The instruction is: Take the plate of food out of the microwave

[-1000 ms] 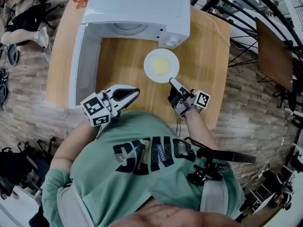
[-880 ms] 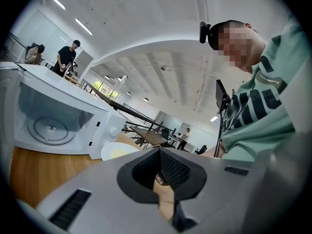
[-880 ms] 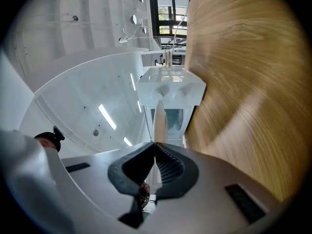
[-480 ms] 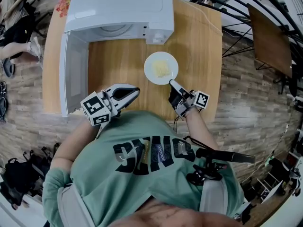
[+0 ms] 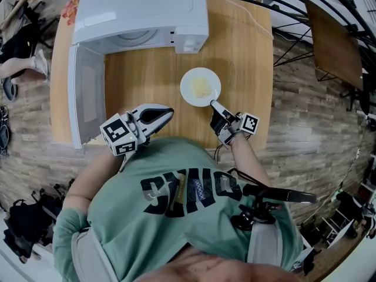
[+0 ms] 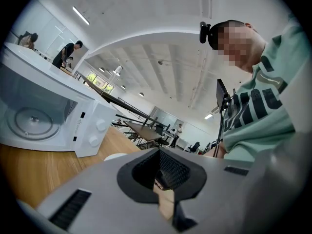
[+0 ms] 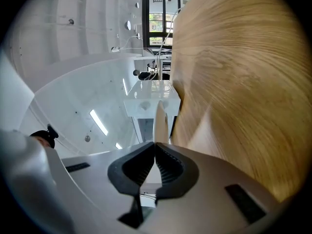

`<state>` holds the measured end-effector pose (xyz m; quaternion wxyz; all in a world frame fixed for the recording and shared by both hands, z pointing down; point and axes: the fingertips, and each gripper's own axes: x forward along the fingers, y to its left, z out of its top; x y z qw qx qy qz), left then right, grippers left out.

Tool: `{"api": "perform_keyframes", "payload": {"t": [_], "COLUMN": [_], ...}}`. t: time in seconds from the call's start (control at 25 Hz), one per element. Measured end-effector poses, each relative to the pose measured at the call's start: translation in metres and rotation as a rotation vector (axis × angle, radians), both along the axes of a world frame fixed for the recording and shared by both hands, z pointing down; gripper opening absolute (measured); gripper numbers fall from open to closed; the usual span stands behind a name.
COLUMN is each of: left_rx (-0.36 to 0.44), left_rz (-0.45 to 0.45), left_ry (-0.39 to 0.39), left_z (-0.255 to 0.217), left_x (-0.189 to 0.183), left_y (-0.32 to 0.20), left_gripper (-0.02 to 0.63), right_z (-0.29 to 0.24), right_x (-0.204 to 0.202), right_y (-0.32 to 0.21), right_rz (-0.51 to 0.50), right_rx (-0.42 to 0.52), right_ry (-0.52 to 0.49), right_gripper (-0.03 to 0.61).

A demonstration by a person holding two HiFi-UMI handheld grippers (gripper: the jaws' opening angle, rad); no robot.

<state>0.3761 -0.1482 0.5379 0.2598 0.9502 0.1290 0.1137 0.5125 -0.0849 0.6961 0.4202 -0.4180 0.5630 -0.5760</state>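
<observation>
Plate of food [image 5: 201,87] is outside the microwave [image 5: 141,7], my right tool [image 5: 212,103] clamping its rim; left tool [image 5: 169,113] closed, empty.

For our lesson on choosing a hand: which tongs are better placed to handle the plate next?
Right. The right tongs grip the plate by its rim; the left tongs sit shut, apart from it.

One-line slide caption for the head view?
Right gripper holds the plate of food over the wooden table, microwave door open.
</observation>
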Motion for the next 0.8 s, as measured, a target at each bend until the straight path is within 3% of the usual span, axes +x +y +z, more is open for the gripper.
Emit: {"api": "perform_keyframes", "payload": {"t": [0.8], "left_rx": [-0.016], "left_rz": [-0.002], "left_ry": [-0.018], "left_z": [0.008], "left_x": [0.002], "left_y": [0.005], "left_gripper": [0.003], "right_z": [0.049], "right_x": [0.005], "right_y": [0.018], "right_rz": [-0.007], "right_rx": [-0.112], "right_ry": [0.019], "right_gripper": [0.017]}}
